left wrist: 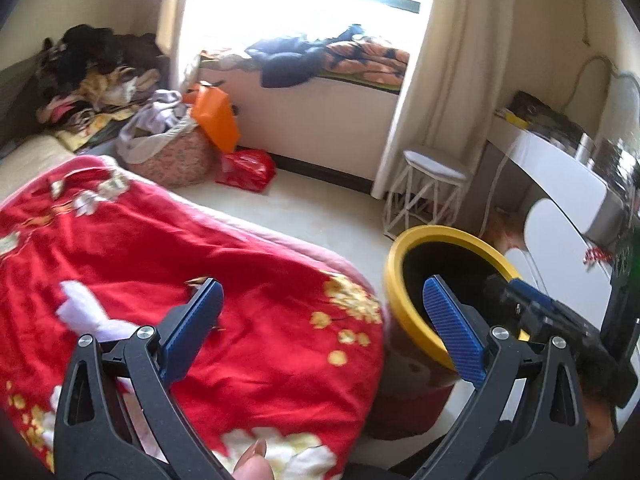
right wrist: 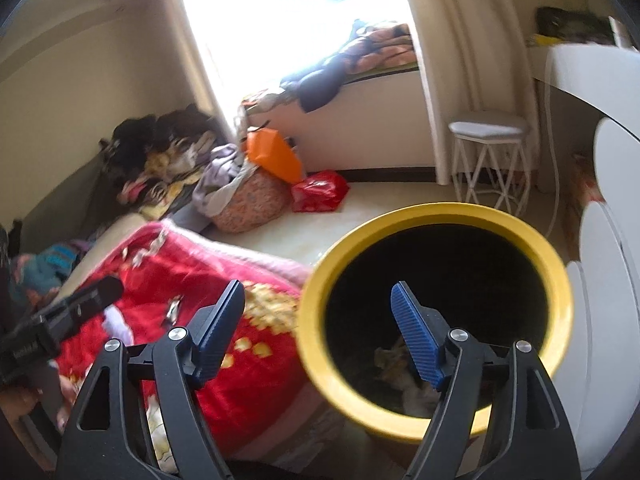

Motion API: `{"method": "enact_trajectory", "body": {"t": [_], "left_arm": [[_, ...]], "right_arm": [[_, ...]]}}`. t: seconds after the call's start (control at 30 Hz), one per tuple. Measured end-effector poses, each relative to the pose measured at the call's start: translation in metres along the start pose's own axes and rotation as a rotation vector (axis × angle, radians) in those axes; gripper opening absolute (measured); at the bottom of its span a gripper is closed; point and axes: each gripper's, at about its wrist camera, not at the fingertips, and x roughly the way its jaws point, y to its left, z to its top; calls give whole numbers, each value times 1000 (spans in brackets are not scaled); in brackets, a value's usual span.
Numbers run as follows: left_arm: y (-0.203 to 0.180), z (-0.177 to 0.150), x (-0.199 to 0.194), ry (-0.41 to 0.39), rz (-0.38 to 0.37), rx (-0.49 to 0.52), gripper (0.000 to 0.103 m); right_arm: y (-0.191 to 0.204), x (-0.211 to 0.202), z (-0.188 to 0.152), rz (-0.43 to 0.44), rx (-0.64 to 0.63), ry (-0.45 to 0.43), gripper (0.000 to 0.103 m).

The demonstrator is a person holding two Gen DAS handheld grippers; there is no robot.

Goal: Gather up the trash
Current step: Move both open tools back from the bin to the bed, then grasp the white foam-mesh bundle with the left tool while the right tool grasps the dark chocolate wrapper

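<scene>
Both tongs are wide and hold nothing — the right gripper (right wrist: pixel 320 320) is right over the yellow bin (right wrist: pixel 520 222); the left gripper (left wrist: pixel 322 312) is farther left, above the red blanket (left wrist: pixel 256 276).

Pale floor (right wrist: pixel 320 236) carrying yellow-rimmed bin (right wrist: pixel 436 216) beside bed corner; red quilt (left wrist: pixel 200 280) spread over bed.

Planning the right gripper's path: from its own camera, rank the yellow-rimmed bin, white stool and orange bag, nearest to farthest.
1. Yellow-rimmed bin: directly under the right gripper.
2. White stool: right, by the curtain.
3. Orange bag: left, below the window ledge; close to the stool's depth.
</scene>
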Motion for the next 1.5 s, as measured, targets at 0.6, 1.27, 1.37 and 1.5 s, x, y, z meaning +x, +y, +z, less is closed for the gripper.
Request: {"method": "enact_trajectory", "body": {"t": [0.6,1.27,1.37,1.5], "left_arm": [[127,-20,-22,25,153,-279,92],[188,-68,4,191,18,-556,62],[185,-72,11,208,-8,-566,61],[181,-77,19,221,-16,-567,50]], "right_arm": [[106,76,-15,192,-129,200,73],[161,186,-32,253,-149,425,29],[156,182,-32,268,-133,417,19],[146,165,-31,276,-107,378,19]]}}
